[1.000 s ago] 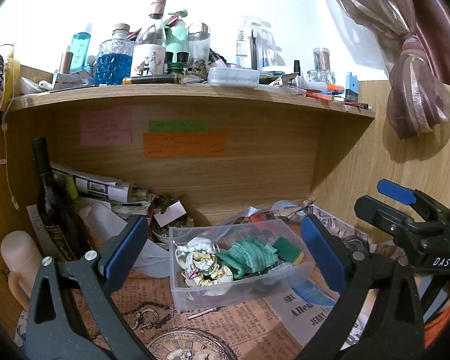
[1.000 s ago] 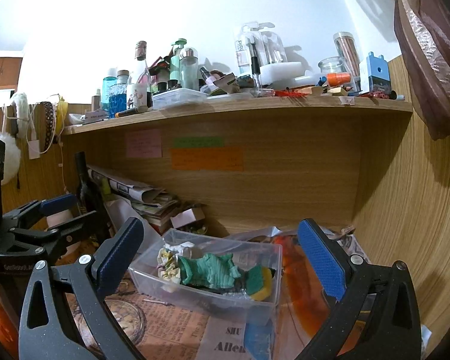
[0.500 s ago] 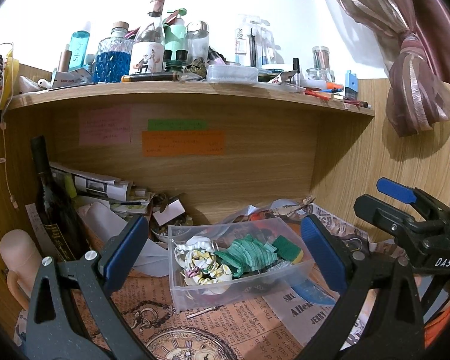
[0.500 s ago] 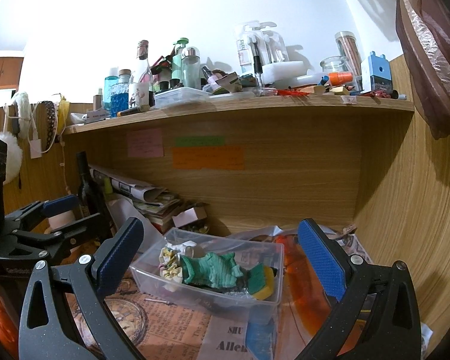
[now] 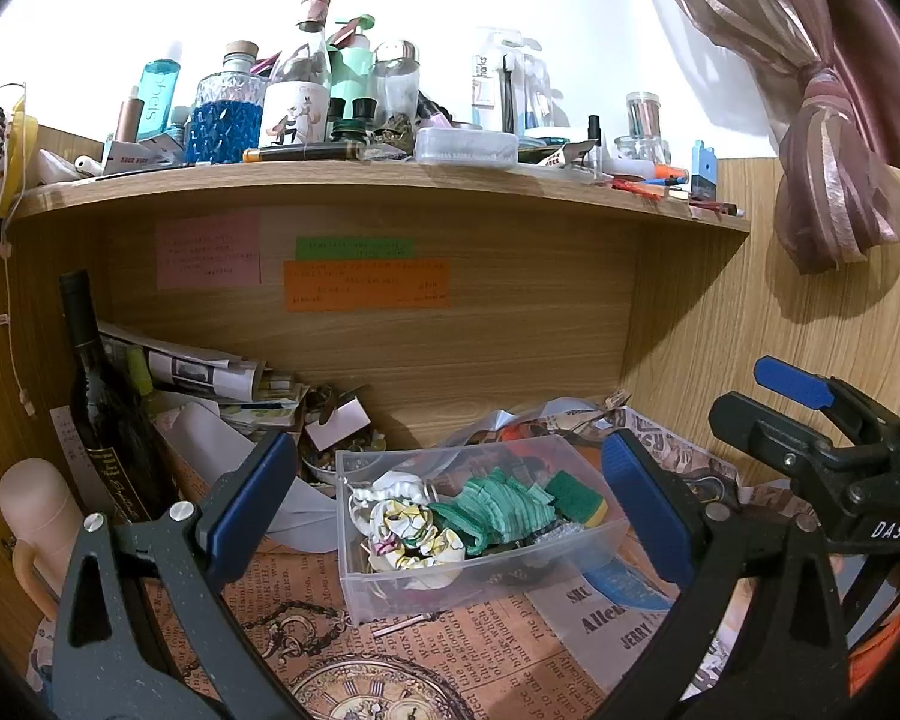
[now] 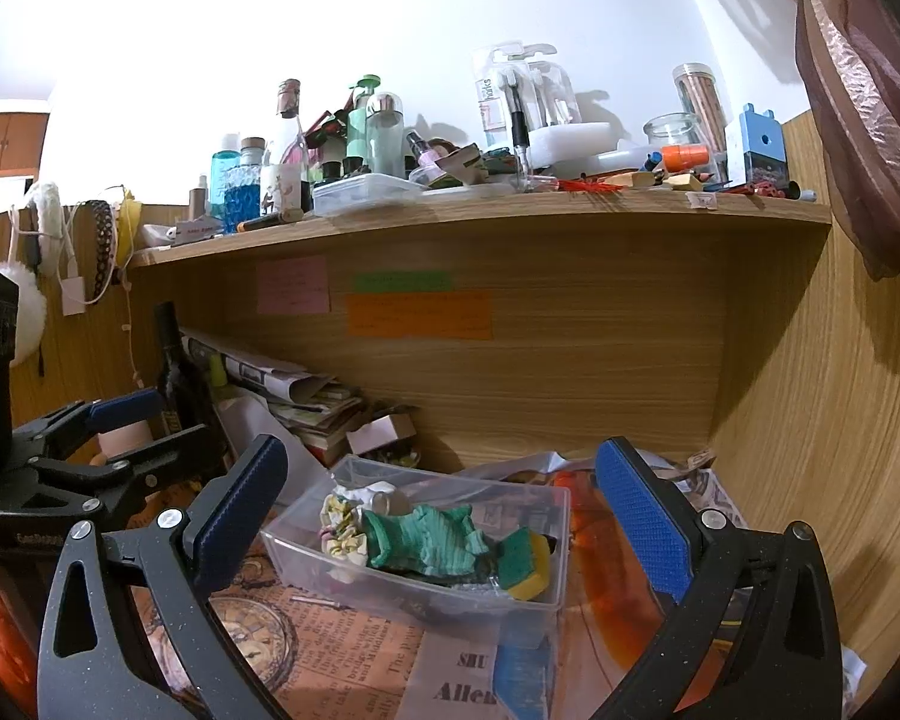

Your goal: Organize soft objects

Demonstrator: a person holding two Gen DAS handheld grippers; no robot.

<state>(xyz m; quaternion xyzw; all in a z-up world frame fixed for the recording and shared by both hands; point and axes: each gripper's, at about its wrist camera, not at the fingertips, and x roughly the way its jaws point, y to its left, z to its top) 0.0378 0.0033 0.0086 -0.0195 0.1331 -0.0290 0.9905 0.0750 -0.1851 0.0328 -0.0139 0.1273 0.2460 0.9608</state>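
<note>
A clear plastic bin (image 5: 354,558) (image 6: 306,552) stands on newspaper under a wooden shelf. It holds a yellow-patterned scrunchie (image 5: 411,531) (image 6: 342,531), a green knitted cloth (image 5: 501,507) (image 6: 432,543) and a green-and-yellow sponge (image 5: 579,495) (image 6: 525,567). My left gripper (image 5: 450,504) is open and empty, its jaws wide on either side of the bin, a little short of it. My right gripper (image 6: 444,510) is open and empty, also framing the bin. Each gripper shows at the edge of the other's view.
A dark wine bottle (image 5: 105,408) and stacked newspapers (image 5: 210,372) stand at the back left. A pink flask (image 5: 33,510) is at the left. The shelf above (image 5: 390,180) is crowded with bottles and jars. A wooden side wall (image 6: 840,450) closes the right.
Both views have shifted only slightly; the bin sits a touch lower in each frame. Both grippers stay open and empty.
</note>
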